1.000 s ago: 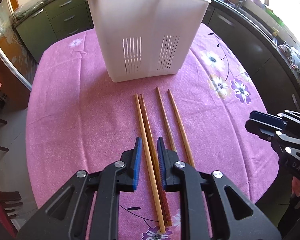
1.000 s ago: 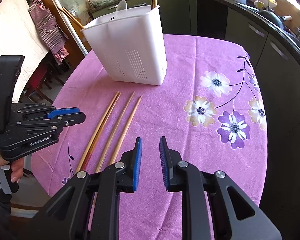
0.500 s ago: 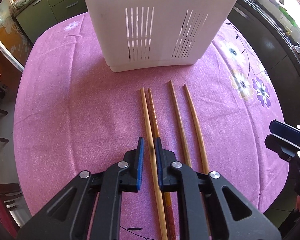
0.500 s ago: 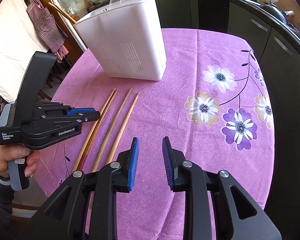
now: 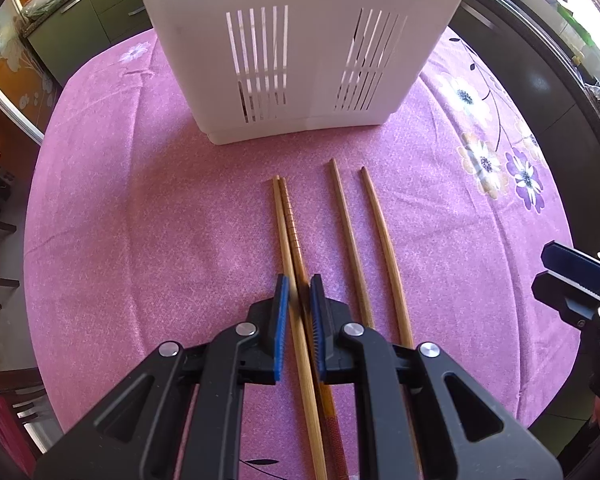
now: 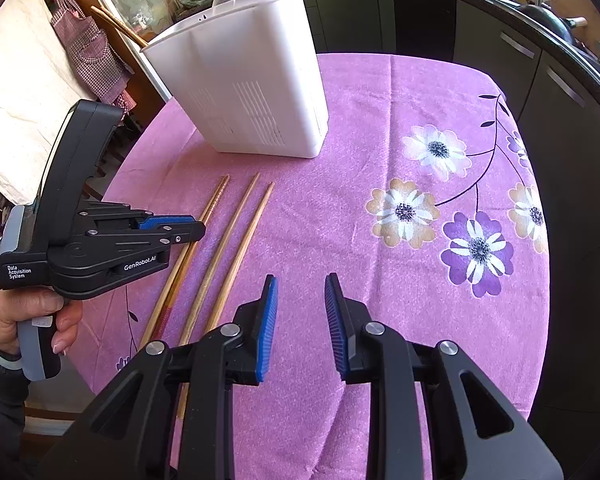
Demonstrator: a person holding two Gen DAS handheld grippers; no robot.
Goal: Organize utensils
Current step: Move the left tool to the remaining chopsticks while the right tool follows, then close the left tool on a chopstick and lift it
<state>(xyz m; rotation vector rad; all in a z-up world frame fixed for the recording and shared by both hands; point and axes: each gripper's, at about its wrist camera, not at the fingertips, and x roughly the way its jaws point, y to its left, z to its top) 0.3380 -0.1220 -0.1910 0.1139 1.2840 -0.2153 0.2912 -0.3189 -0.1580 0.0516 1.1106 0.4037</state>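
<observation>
On the pink floral tablecloth (image 5: 140, 220), just in front of the white slotted utensil holder (image 5: 300, 60), four wooden chopsticks lie roughly parallel, tips toward the holder. Task looks partway thru, as a guess: the right wrist view shows a few chopsticks and what seems a spoon already standing in the holder, w/ these four left to go in.

The left pair (image 5: 290, 240) lies touching: one plain pale stick, one darker w/ ringed grooves near the tip and a reddish handle end. The right pair (image 5: 370, 240) sits slightly apart from each other, both plain, thin, tapered.

Left gripper (image 5: 299, 292) is down over the left pair, blue pads narrowed to either side of both sticks; whether they actually pinch yet I can't tell, the wood is blurred betw. the pads. Right gripper (image 6: 301, 292) hovers off to the side above bare cloth, jaws apart, holding nothing
</observation>
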